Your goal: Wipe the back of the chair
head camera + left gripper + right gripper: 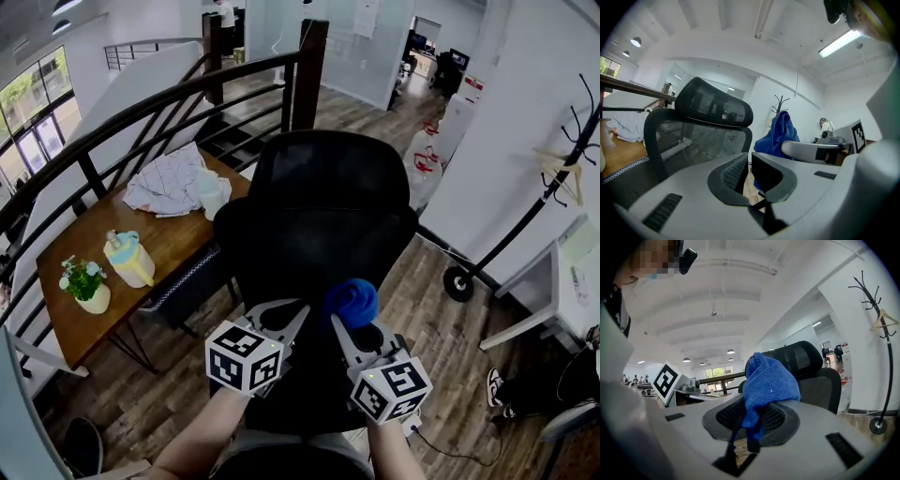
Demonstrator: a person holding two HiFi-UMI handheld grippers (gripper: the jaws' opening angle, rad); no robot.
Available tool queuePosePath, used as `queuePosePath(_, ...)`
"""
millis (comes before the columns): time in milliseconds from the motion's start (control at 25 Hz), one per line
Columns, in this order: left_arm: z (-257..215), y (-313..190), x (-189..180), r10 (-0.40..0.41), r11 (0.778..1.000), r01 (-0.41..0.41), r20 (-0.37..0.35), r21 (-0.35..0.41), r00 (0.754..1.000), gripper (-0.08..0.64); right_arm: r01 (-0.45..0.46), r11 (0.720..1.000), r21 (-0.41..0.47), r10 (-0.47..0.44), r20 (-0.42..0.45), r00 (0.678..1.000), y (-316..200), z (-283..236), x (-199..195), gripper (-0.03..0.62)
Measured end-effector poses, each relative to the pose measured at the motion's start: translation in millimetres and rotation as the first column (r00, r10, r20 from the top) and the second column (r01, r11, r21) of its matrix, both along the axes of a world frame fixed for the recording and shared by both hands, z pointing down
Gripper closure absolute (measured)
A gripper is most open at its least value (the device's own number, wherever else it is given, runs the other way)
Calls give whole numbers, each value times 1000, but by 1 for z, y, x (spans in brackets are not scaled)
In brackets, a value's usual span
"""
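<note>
A black mesh office chair [319,216] stands right in front of me, its back and headrest towards me. My right gripper [349,323] is shut on a bunched blue cloth [352,302], held just short of the chair's back. In the right gripper view the cloth [766,380] sticks up out of the gripper [752,416], with the chair [811,371] behind it. My left gripper [286,314] is beside it on the left, shut with nothing in it. In the left gripper view the gripper [749,164] points at the chair's back [703,122].
A wooden table [169,248] at the left carries a potted plant [84,281], a pitcher [129,258] and a crumpled cloth [169,183]. A dark stair railing [187,94] curves behind. A coat rack [553,178] and a white desk [553,300] stand at the right.
</note>
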State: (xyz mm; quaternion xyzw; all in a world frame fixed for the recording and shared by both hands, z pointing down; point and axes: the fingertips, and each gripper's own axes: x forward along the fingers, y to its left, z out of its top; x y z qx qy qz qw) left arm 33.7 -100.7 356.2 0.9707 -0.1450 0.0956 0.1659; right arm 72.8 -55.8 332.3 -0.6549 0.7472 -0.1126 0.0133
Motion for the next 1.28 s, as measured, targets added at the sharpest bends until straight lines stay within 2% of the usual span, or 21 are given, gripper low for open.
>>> queuePosePath(280,-11,-34,0,-110,994,111,-10,25,994,525,132,990,47,-132,-13,991,-45,-22,1,503)
queuePosePath(480,-28,-60,-1,-177,982,179,-32,64,984,526,215,972,96,-210,-57,976,-77,-43,2,503)
queuePosePath(680,-51,-86,-4,-234,964,240,-58,111,970,525,299,945,131,-289,-94,953,-105,-67,-5,503)
queuePosePath(1080,-97,-130,-24,-334,918,351,-118,186,935,525,417,885,209,-383,-183,905,-157,-116,-33,503)
queuePosePath(1280,-108,-149,-36,-382,894,403,-134,197,914,525,476,849,231,-433,-213,876,-179,-129,-50,503)
